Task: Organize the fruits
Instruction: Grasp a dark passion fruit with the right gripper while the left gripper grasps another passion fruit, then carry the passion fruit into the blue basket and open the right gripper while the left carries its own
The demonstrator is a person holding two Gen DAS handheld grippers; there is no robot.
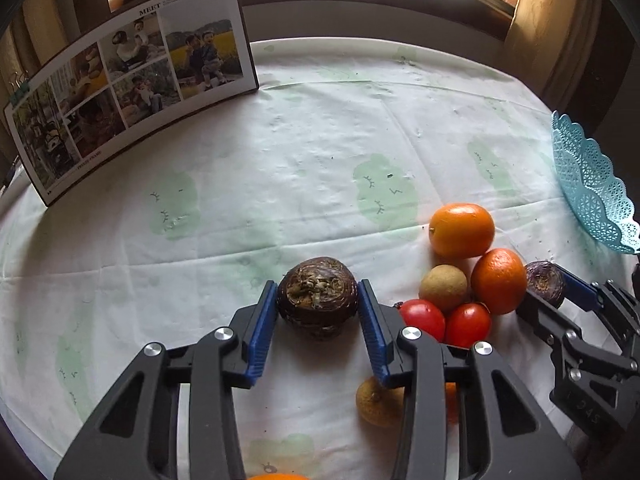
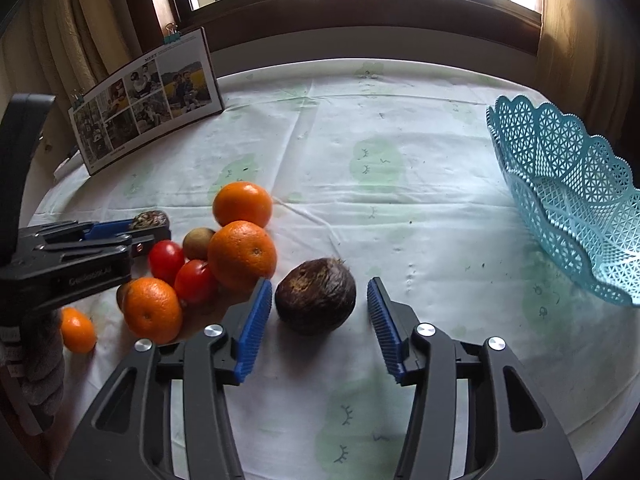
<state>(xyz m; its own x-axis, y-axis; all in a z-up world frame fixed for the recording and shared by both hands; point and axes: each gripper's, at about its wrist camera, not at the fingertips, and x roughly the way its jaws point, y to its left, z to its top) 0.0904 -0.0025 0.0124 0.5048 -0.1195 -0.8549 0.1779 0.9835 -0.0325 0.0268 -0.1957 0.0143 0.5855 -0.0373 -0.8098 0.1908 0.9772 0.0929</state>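
My left gripper [image 1: 318, 304] is shut on a dark brown round fruit [image 1: 318, 298], its blue pads touching both sides; it also shows in the right wrist view [image 2: 150, 220]. My right gripper [image 2: 316, 312] is open around a second dark brown fruit [image 2: 316, 296] on the cloth, with gaps on both sides. In the left wrist view that fruit [image 1: 544, 282] sits between the right gripper's fingers. A pile of oranges [image 2: 242, 256], red tomatoes [image 2: 194, 280] and small tan fruits [image 2: 198, 242] lies between the grippers. A light blue lattice basket [image 2: 568, 200] stands at the right.
A photo calendar [image 2: 148, 100] stands at the back left of the round table [image 2: 400, 208], which has a white and green cloth. A window and curtains are behind. A small orange [image 2: 78, 330] lies near the front left edge.
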